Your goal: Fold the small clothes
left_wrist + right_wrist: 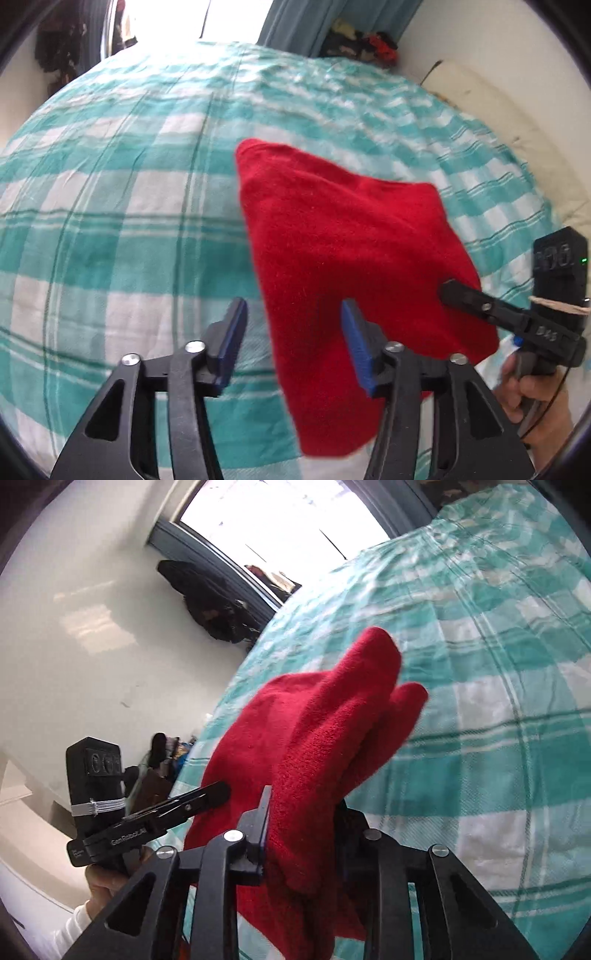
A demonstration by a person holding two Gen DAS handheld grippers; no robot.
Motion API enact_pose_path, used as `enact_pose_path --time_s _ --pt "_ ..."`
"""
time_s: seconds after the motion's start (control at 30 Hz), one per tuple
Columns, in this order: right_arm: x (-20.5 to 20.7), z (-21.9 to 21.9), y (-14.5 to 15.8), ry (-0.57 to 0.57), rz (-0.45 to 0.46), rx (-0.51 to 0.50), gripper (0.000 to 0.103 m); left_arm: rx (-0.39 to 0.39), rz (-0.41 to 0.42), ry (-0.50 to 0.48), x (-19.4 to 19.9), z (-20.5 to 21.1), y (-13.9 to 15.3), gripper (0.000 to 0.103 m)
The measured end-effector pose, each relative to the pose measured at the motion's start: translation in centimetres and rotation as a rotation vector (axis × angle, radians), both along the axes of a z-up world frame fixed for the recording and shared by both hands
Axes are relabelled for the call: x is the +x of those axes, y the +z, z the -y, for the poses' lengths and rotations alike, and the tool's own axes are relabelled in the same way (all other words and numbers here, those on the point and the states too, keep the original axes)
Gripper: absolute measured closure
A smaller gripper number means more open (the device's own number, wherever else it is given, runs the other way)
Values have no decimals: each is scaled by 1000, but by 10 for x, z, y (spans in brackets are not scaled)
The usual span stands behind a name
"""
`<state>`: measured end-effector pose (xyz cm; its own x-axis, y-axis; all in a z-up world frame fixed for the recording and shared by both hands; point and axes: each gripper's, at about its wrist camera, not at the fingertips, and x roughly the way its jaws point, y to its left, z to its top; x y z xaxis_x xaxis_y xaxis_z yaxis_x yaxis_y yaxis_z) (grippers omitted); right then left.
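A red fleece garment (351,240) hangs lifted above the teal-and-white checked bedsheet (110,184). In the right wrist view my right gripper (303,805) is shut on a bunched fold of the garment (325,731); its right finger is hidden behind the cloth. In the left wrist view that gripper (454,293) bites the cloth's right side. My left gripper (291,314) stands open, its blue pads wide apart, with the garment's left edge hanging between them and no pad pressing on it. In the right wrist view the left gripper (212,794) sits at the cloth's left edge.
The bedsheet (498,664) fills most of both views. A heap of dark and red clothes (362,46) lies at the far corner by a curtain. Dark clothes (214,605) hang by the bright window (277,517). A person's hands (532,398) (103,882) hold the grippers' handles.
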<state>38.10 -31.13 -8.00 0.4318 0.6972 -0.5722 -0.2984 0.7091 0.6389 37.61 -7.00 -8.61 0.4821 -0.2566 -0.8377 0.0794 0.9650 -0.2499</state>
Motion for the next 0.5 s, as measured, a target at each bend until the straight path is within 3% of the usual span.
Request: enact_pose_path --time_s 0.03,0.07,0.13,0.2,0.23,0.27,0.33,0.4,0.5 --pt "-7 6 -16 -23 -34 -42 49 61 -29 16 -13 0 -17 42" --pt "-16 19 -32 -48 -60 -92 44 94 -45 19 -31 -4 -30 42" --pt "-45 41 -57 -108 -76 -226 44 137 -42 11 -74 -11 -45 41" --pt "-85 63 -71 -149 -84 -289 43 220 -18 12 -121 -17 -48 34" --pt "-108 71 -74 -173 -89 -316 34 268 -1 20 -143 -19 -46 25" --pt "-128 76 -75 -198 -92 -352 18 312 17 30 -164 -20 -41 20" --pt "-170 79 -70 -235 -80 -424 6 369 55 44 -199 -20 -26 4" --pt "-213 73 -59 -237 -52 -457 6 386 99 53 -229 -20 -7 2" --pt "-261 57 -40 -238 -26 -506 1 442 101 65 -258 -17 17 2"
